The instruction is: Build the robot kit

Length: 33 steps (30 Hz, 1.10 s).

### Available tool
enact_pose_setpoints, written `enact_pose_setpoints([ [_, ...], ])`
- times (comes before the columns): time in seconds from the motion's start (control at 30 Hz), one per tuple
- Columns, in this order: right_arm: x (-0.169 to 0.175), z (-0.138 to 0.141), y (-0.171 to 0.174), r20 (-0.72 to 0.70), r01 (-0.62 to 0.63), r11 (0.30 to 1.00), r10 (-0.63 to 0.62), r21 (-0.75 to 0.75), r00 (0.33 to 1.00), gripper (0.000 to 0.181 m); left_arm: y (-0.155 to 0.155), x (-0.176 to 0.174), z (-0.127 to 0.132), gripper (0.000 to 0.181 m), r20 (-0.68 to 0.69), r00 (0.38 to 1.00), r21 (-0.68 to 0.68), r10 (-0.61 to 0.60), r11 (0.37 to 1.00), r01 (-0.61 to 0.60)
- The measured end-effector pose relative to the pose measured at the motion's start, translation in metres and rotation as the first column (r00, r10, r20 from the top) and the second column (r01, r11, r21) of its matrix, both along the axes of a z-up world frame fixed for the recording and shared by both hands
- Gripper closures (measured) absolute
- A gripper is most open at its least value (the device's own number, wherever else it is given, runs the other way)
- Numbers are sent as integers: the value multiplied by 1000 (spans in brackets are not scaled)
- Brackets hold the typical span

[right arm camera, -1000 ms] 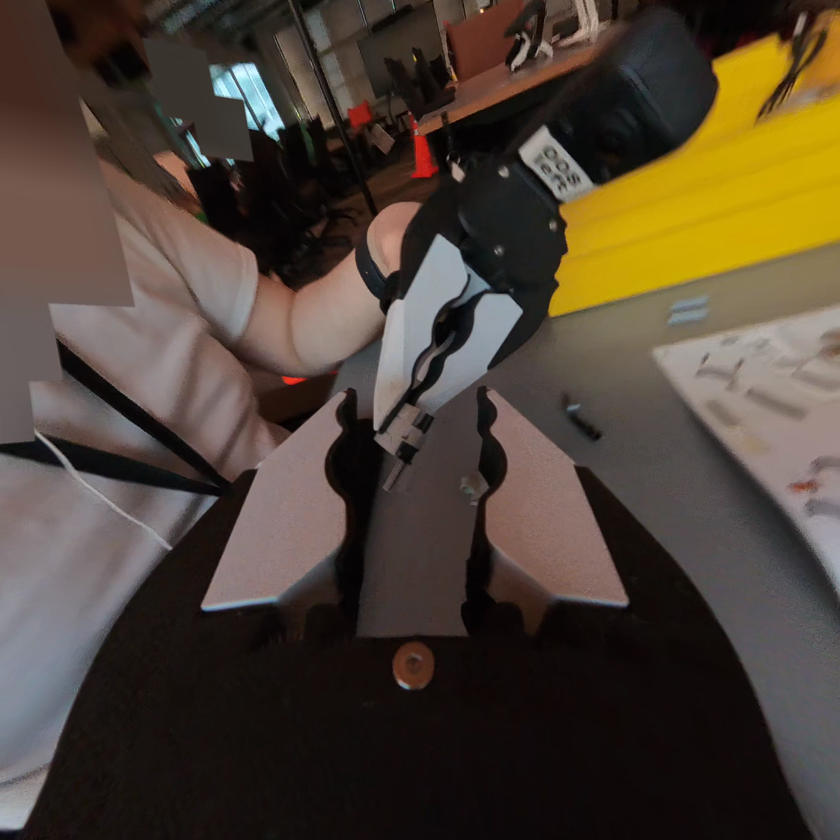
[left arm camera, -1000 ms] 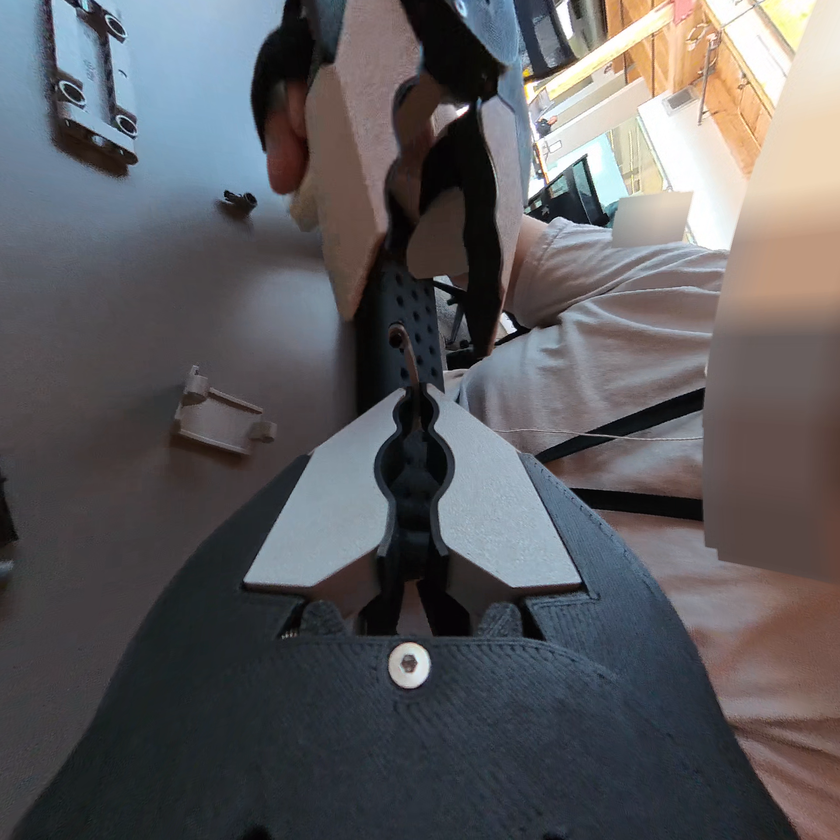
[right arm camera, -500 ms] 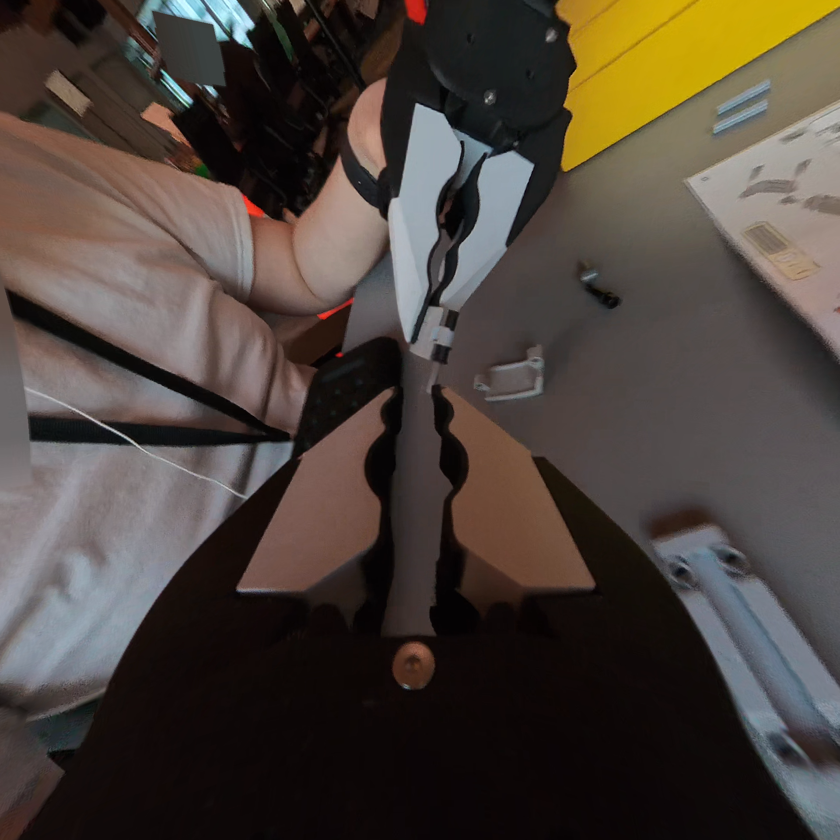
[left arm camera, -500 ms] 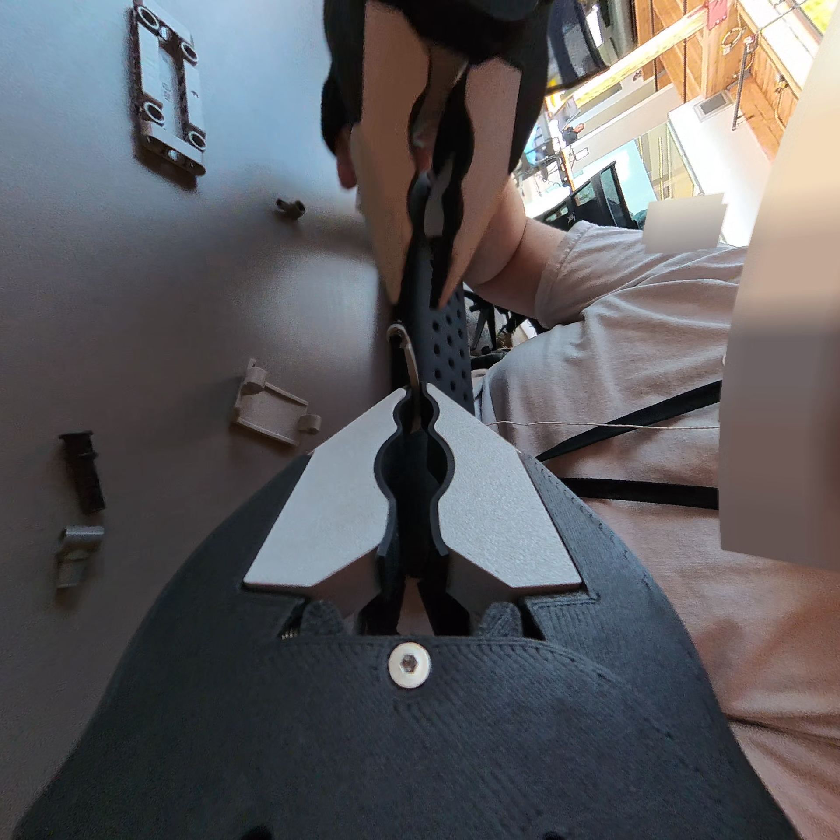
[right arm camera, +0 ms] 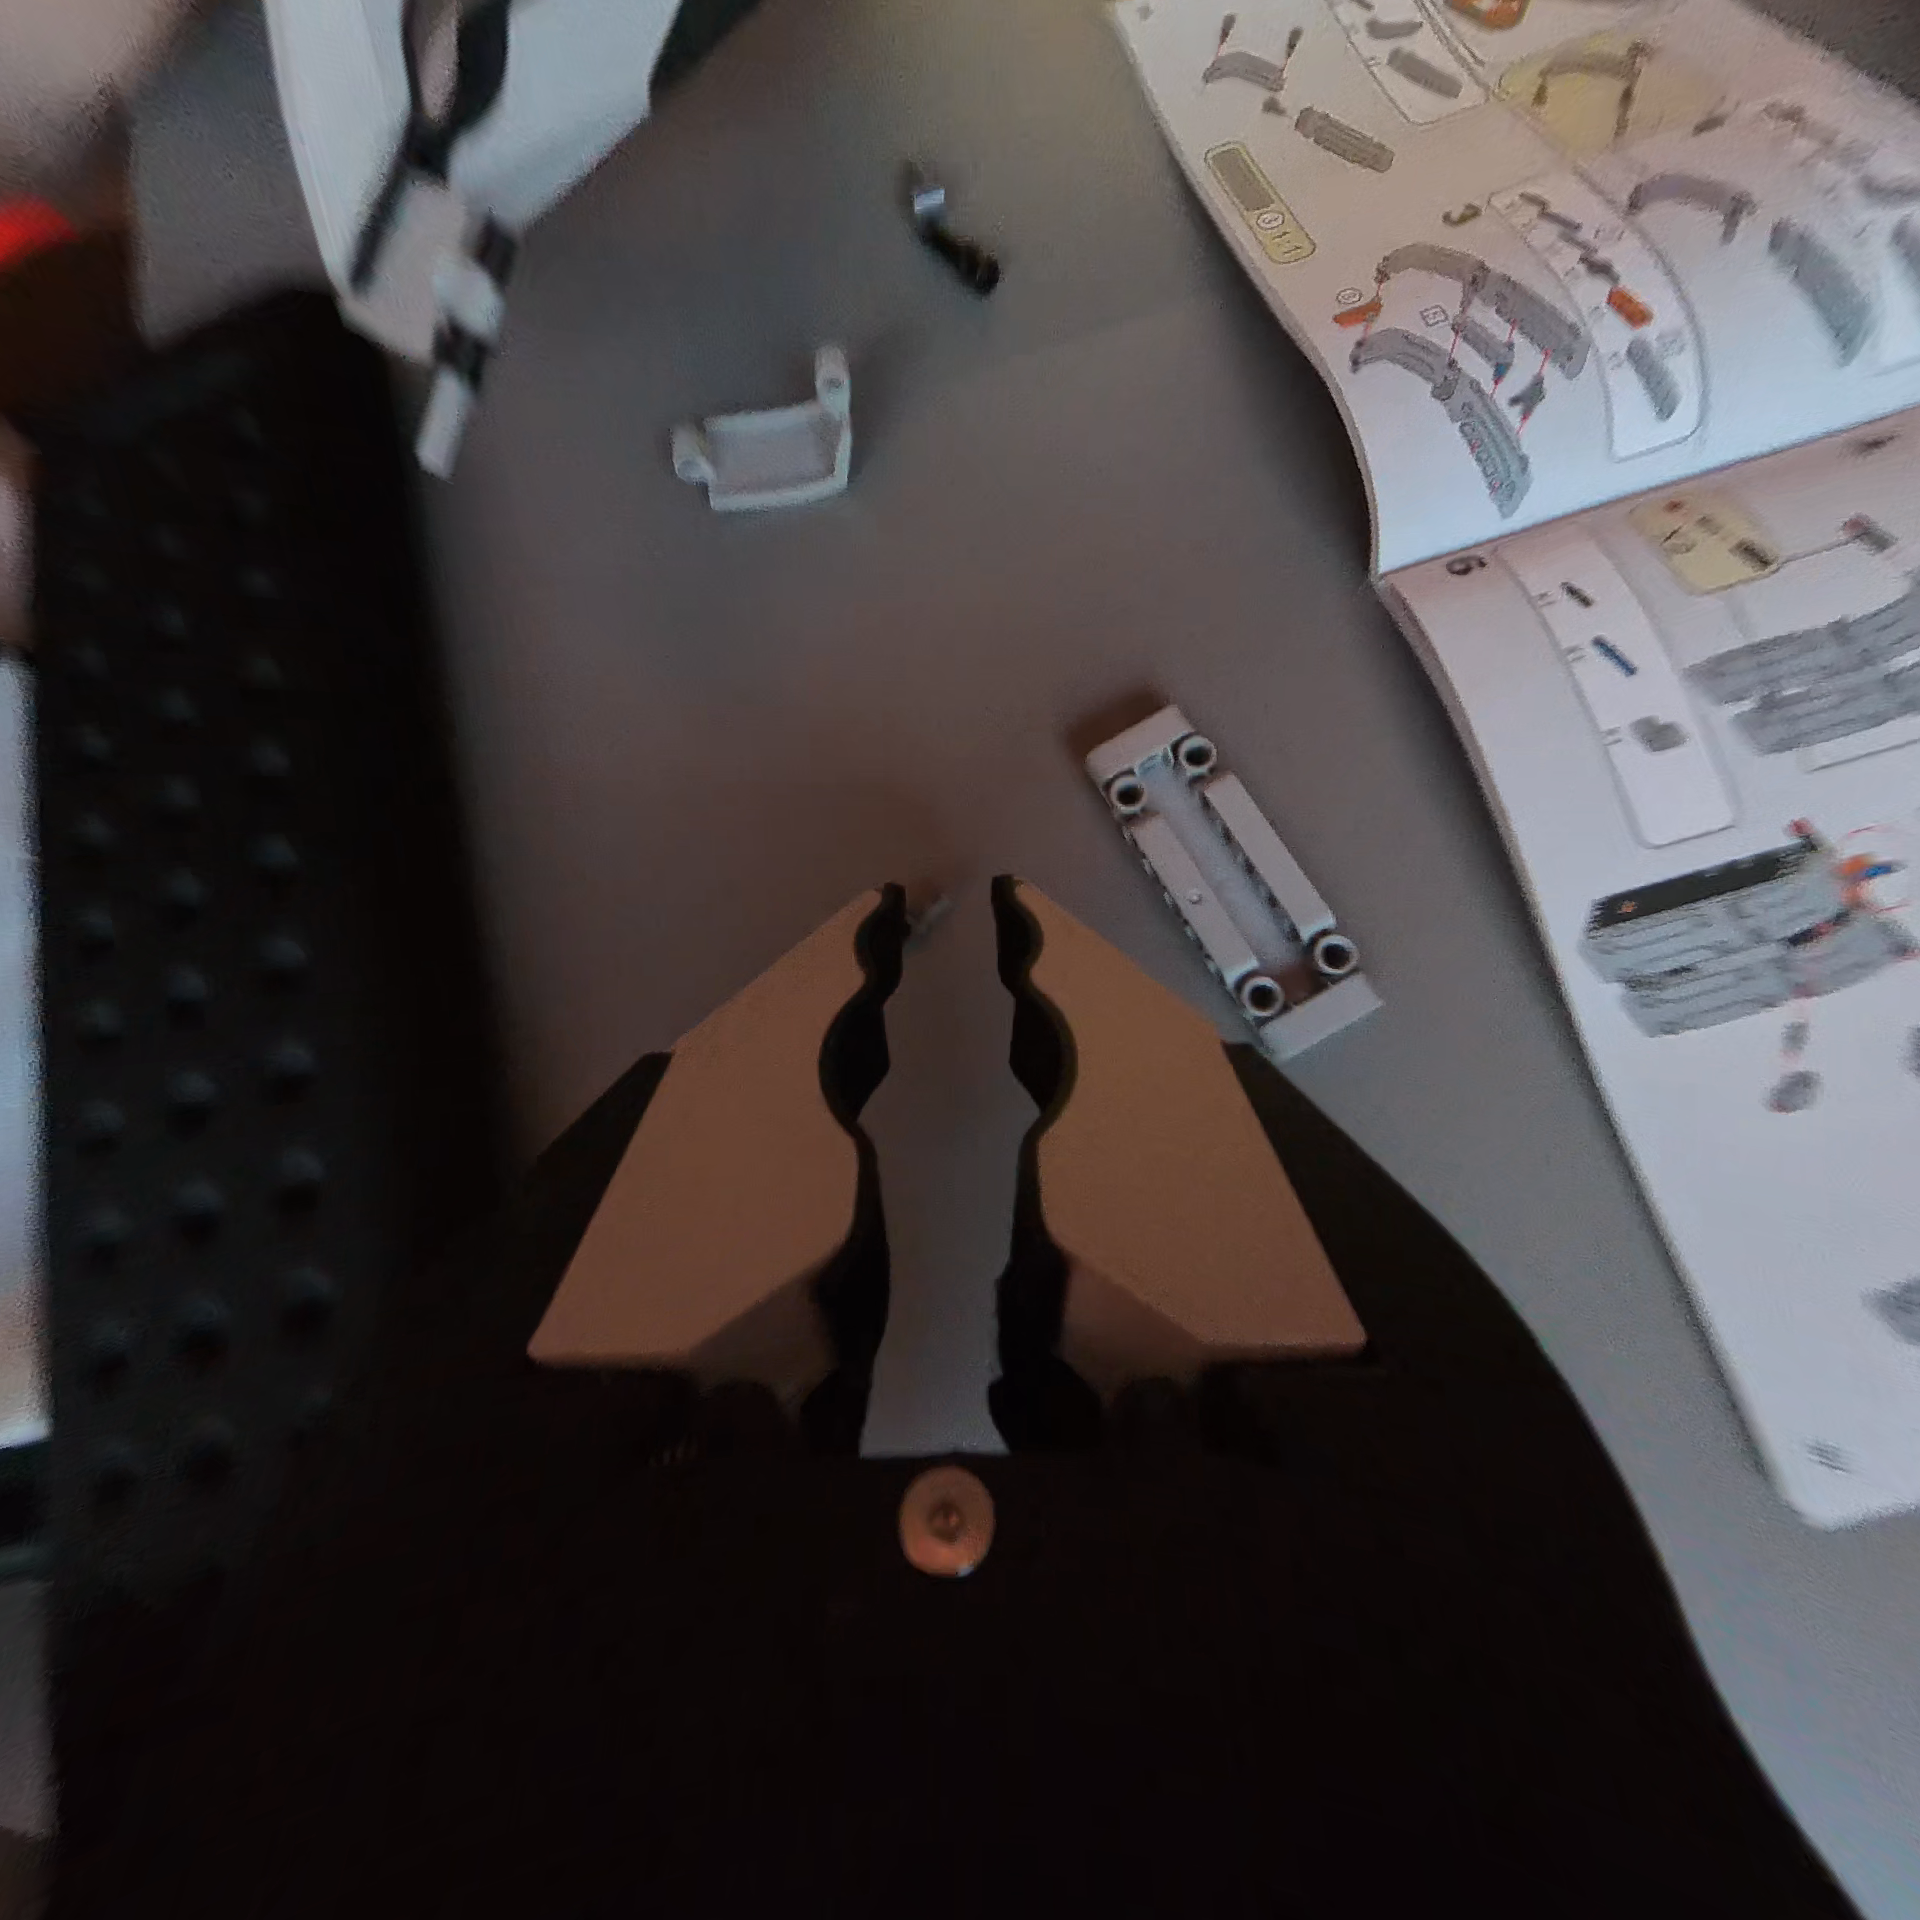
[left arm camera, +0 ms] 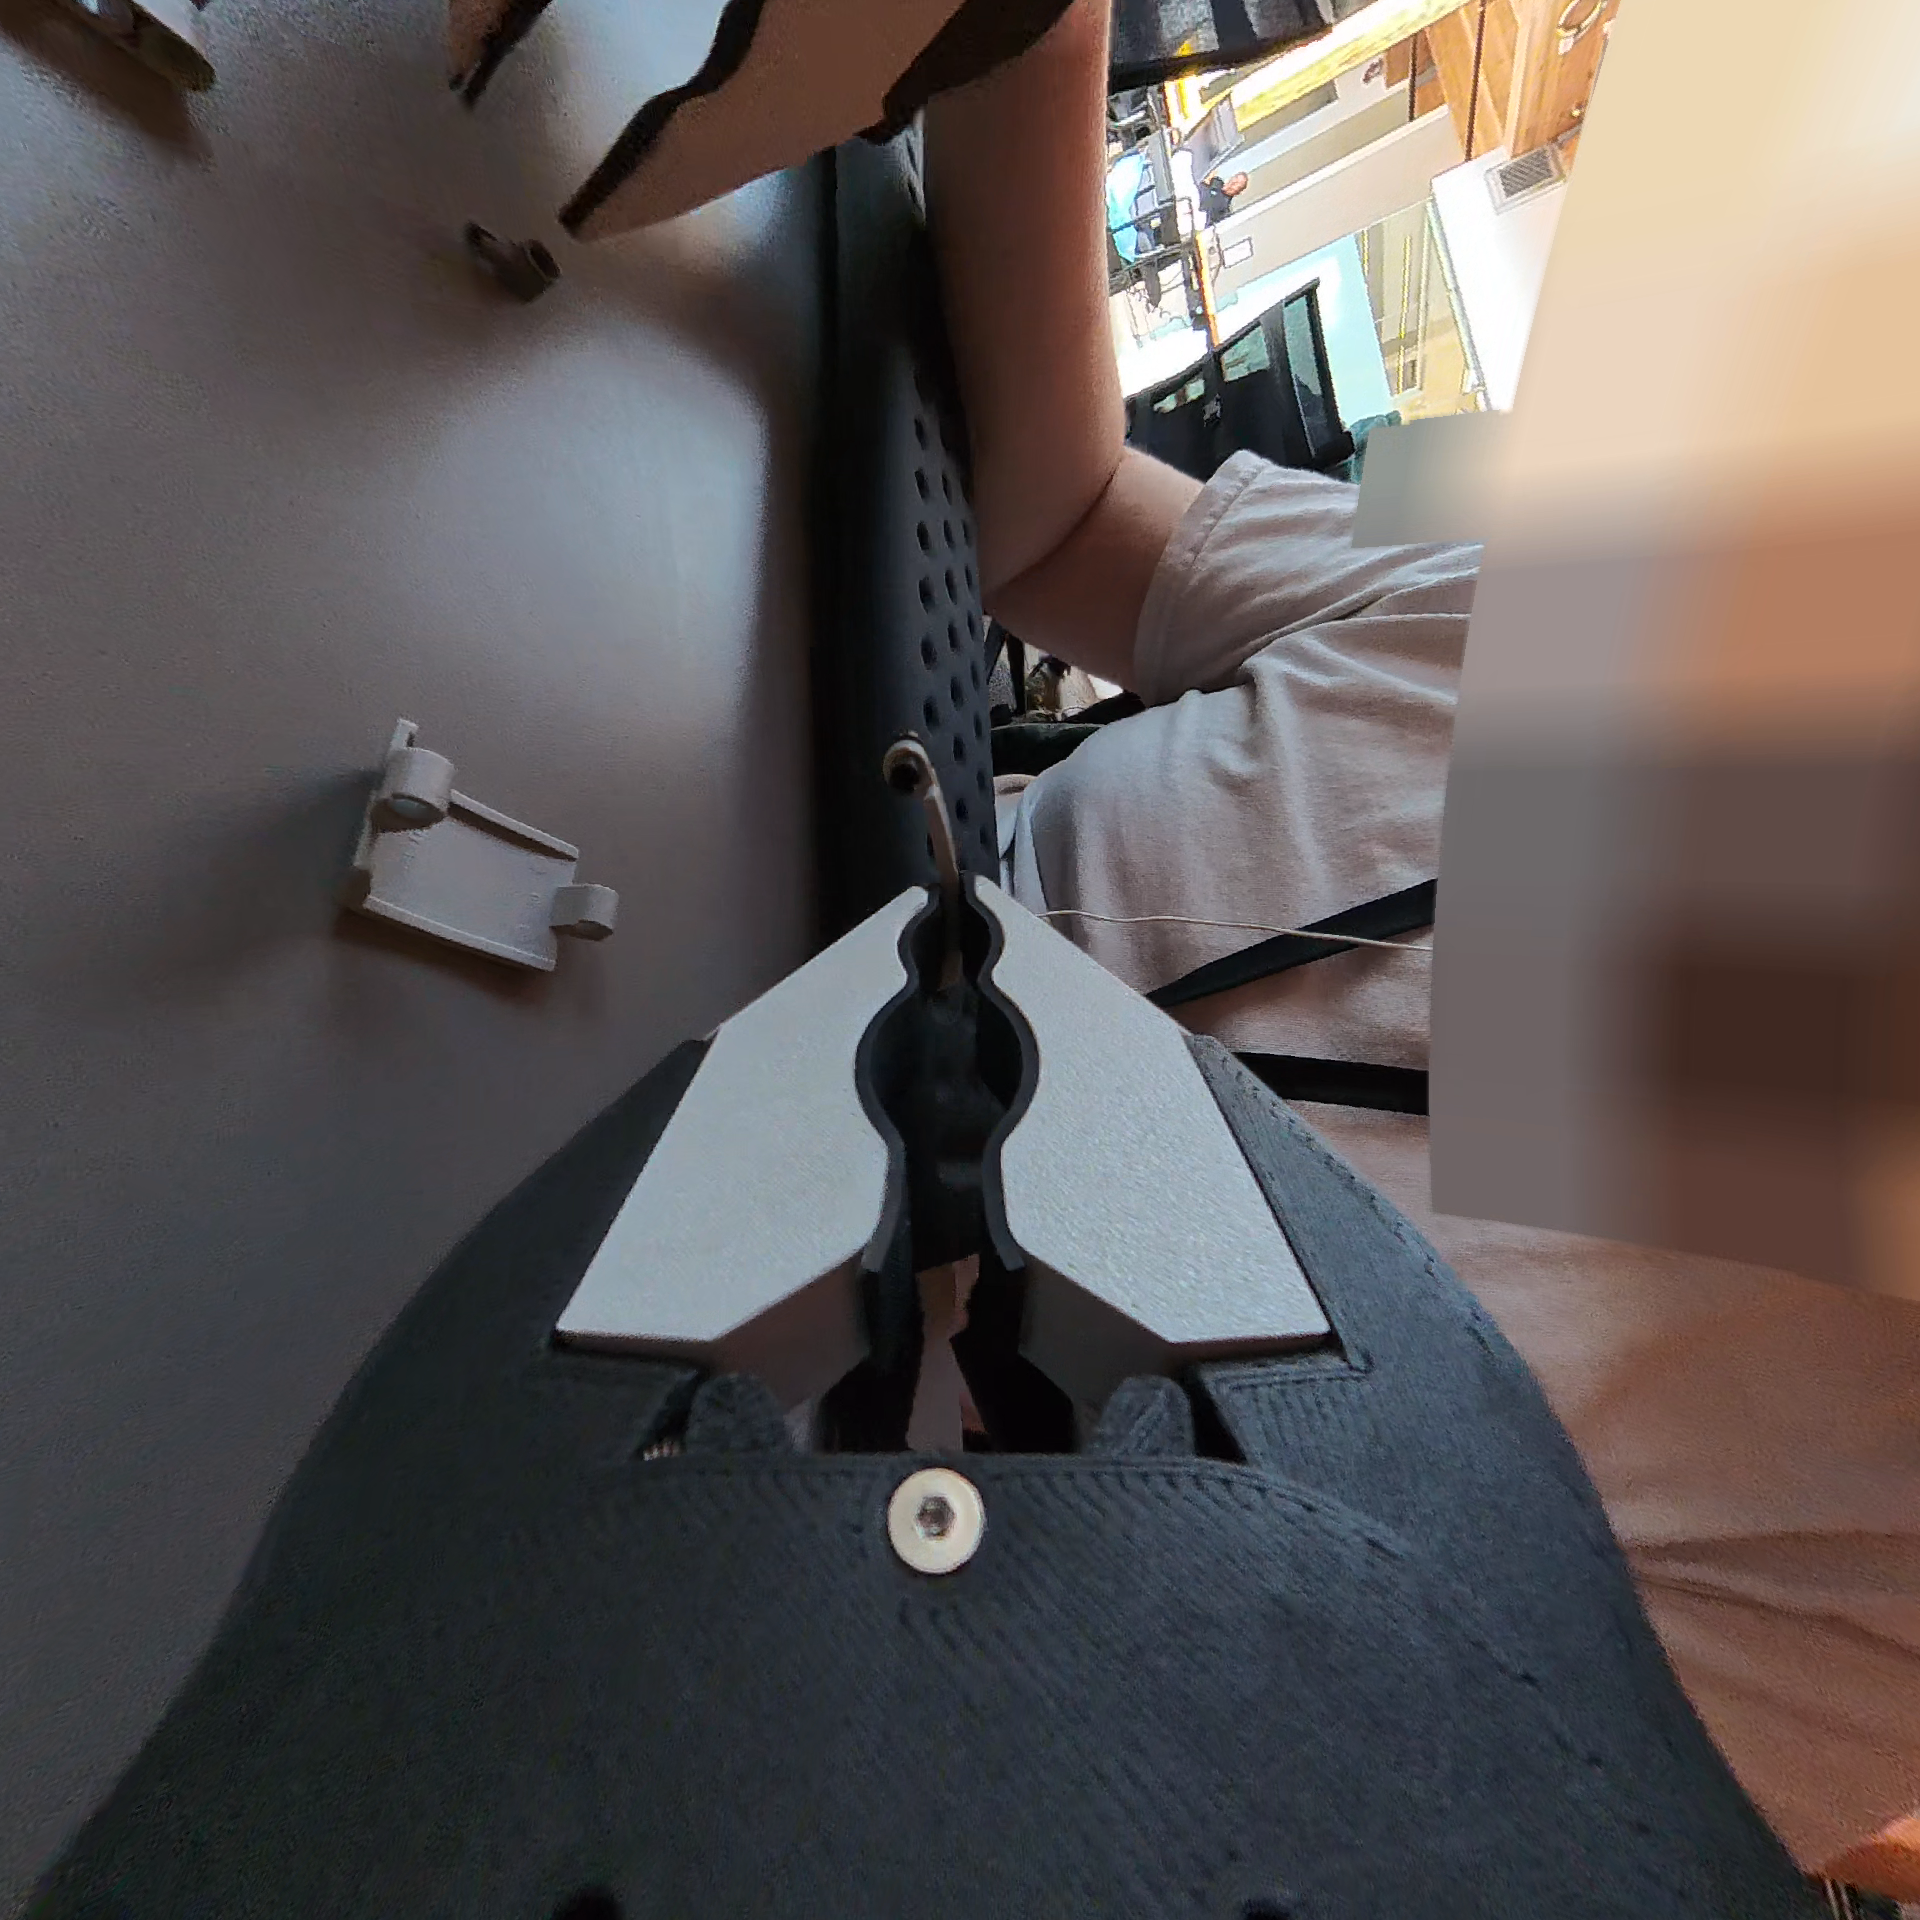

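Printed instruction booklet (right arm camera: 1621, 582) — its writing too blurred to read.

Right wrist view blurred; small grey piece (right arm camera: 932, 914) between tool tips unidentifiable.

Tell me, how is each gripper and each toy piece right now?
left gripper, shut on a small pin piece
right gripper, open, a small grey bit between its fingers
grey bracket, lying loose on the table
grey plate, lying flat, holes up
booklet, open
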State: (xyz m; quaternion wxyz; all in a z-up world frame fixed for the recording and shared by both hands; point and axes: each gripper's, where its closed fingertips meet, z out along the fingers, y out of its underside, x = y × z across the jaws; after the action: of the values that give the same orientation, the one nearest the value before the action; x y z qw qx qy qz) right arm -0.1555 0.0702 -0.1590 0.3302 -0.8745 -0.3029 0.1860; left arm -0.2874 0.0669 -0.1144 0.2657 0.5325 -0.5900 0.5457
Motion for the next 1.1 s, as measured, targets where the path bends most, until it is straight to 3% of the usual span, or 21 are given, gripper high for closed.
enact_pose_setpoints([
  [0.07, -1, 1, 4, -115, 62, 990, -76, -127, 990, 172, -1, 0, -2, 181, -1, 1000, 12, -5, 1000, 5],
  [0.2, -2, 6, 9, -53, 195, 936, -219, -293, 974, 178, 0, 2, -3, 181, -6, 1000, 17, 2, 1000, -2],
  [0.27, -5, 7, 9, 45, 252, 906, -252, -340, 967, 176, 2, 3, -5, 181, -11, 1000, 19, 13, 1000, -13],
  [0.37, -7, 0, 2, 222, 302, 861, -227, -409, 948, 168, 5, 4, -9, 181, -26, 999, 35, 27, 999, -26],
  [0.5, -4, -9, 1, 348, 359, 825, -213, -437, 913, 169, 6, 5, -9, 181, -25, 999, 41, 33, 999, -32],
  [0.9, -8, -19, -6, 305, 314, 815, -178, -487, 936, 178, 3, 5, -9, 181, -23, 999, 37, 24, 999, -23],
  [0.97, -20, -9, 7, 141, 222, 876, -178, -429, 974, 178, 4, 7, -9, 181, -11, 999, 34, 32, 999, -32],
  [1.03, -43, 29, 32, -235, 127, 950, -199, -287, 951, 178, 6, 13, -4, 181, 32, 998, 27, 56, 998, -57],
  [1.07, -49, 61, 47, -448, 132, 975, -201, -181, 871, 178, 6, 18, 1, 181, 70, 995, 13, 69, 997, -70],
  [1.1, -52, 95, 57, -643, 148, 985, -167, -84, 748, 178, 6, 21, 7, 181, 113, 991, -4, 76, 997, -76],
])
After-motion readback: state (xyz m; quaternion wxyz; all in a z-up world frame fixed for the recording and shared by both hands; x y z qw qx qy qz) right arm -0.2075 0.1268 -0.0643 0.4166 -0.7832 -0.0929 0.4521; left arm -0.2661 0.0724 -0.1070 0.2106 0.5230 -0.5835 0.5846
